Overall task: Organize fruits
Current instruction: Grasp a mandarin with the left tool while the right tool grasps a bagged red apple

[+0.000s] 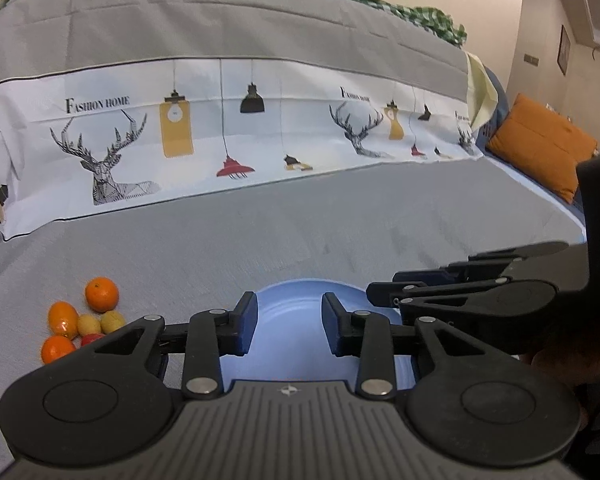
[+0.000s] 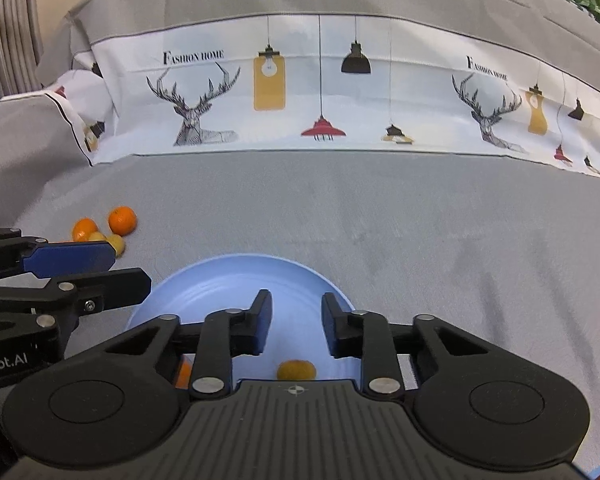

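Both grippers hover over the plate [image 2: 236, 276], jaws narrow and holding nothing. Under the right gripper [image 2: 296, 322] a fruit [image 2: 296, 370] already lies on the plate. Farther off, the fruit pile [image 1: 82, 322] sits on the grey cloth [image 1: 300, 232], left of the left gripper [image 1: 288, 322], which looks nearer it.

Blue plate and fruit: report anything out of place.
A pile of fruit lies loose on the grey cover, left of the blue plate, while only two pieces show on the plate.
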Motion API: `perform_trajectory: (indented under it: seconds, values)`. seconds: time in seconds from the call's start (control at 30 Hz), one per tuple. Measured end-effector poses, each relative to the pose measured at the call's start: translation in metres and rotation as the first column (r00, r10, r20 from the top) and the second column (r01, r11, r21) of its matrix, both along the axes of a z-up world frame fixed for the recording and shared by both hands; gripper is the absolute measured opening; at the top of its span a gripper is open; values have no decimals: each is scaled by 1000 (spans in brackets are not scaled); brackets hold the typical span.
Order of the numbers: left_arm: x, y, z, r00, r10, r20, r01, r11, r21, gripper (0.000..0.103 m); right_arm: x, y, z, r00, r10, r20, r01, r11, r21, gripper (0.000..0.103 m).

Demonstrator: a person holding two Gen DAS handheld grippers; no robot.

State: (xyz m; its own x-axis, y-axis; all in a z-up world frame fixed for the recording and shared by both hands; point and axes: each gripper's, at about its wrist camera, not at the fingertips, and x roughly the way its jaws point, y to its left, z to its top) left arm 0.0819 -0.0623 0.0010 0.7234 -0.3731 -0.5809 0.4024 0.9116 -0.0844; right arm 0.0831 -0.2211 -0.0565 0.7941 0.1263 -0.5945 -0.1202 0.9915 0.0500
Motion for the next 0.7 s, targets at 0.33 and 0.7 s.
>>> perform_trajectory:
  seconds: [0.33,0.7]
  values:
    - [10,32,39,988,-16,153,-2,994,112,39,0,20,13,997,54,60,-57,997,49,19]
    - [56,160,19,882,424,-206,-470,822,-323,35,1,60,16,976,193,106,-200,977,67,19]
